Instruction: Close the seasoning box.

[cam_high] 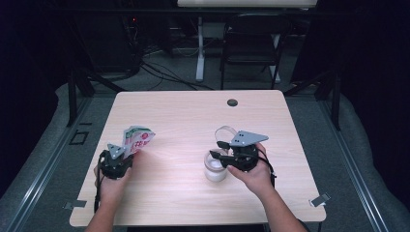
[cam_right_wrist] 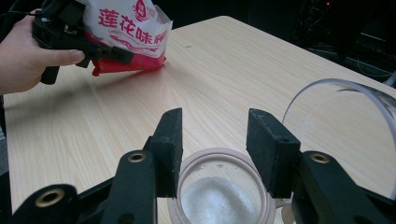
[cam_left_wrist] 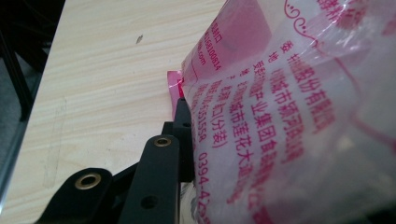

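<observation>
From the high view, the person's left gripper (cam_high: 126, 155) is clamped on a crinkled white plastic seasoning bag with red print (cam_high: 138, 138) near the left edge of the pale wooden table (cam_high: 193, 116), well apart from the round glass jar holding white granules (cam_high: 215, 167). The right gripper (cam_high: 218, 149) sits at the jar, a clear hinged lid (cam_high: 226, 131) standing up behind it. By the look of it, the pouring is done or paused and the bag is being parked aside.

The left gripper view has the bag (cam_left_wrist: 289, 116) pressed close against the lens, one black jaw flat against its printed side and its red sealed edge poking out just past the jaw tip; the table (cam_left_wrist: 102, 70) lies beyond.

In the right gripper view the right gripper (cam_right_wrist: 215, 135) has its jaws apart, one on each side over the jar's rim (cam_right_wrist: 219, 158), not pressing on it. The granules sit low inside, the open lid (cam_right_wrist: 341, 121) arcs at the right, and the left gripper (cam_right_wrist: 107, 53) holds the bag (cam_right_wrist: 130, 28) tilted over the far corner.

The next move probably calls for letting the bag down to rest, then swinging the lid onto the jar.
</observation>
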`<state>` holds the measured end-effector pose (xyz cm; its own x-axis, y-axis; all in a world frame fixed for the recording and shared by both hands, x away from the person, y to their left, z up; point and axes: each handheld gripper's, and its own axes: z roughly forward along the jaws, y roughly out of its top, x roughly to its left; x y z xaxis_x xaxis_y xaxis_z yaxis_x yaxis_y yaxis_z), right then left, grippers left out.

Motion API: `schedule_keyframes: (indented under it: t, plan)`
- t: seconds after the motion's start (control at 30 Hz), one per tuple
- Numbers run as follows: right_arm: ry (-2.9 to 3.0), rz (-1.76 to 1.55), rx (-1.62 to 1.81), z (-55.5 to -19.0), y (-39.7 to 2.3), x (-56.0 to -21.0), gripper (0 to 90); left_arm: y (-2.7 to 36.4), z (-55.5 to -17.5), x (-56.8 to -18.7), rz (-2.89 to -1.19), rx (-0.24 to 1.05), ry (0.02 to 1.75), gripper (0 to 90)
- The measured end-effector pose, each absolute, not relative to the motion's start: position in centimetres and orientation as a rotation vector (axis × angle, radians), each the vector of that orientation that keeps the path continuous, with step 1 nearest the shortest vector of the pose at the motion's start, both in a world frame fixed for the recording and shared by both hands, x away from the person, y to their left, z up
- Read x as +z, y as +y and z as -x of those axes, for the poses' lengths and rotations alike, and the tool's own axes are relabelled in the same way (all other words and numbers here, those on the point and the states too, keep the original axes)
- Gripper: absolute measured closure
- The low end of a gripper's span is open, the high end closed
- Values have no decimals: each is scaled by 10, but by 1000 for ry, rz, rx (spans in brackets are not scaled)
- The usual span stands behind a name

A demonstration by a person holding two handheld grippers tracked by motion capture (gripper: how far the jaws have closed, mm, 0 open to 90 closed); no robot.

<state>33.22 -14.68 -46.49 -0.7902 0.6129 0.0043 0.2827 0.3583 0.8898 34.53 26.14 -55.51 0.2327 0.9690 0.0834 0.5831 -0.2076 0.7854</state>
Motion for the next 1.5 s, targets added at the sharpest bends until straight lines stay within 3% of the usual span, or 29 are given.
schedule_keyframes:
  t: [0.4,0.77,1.5]
  plan:
    - [2299,-795,1406,-334,-146,-466,555,268,-346,-559,-1851,729,1474,705]
    - [2293,-801,1409,-334,-147,-465,541,266,-338,-552,-1787,720,1421,429]
    - [2274,-806,1415,-333,-150,-461,526,241,-326,-537,-1822,738,1276,327]
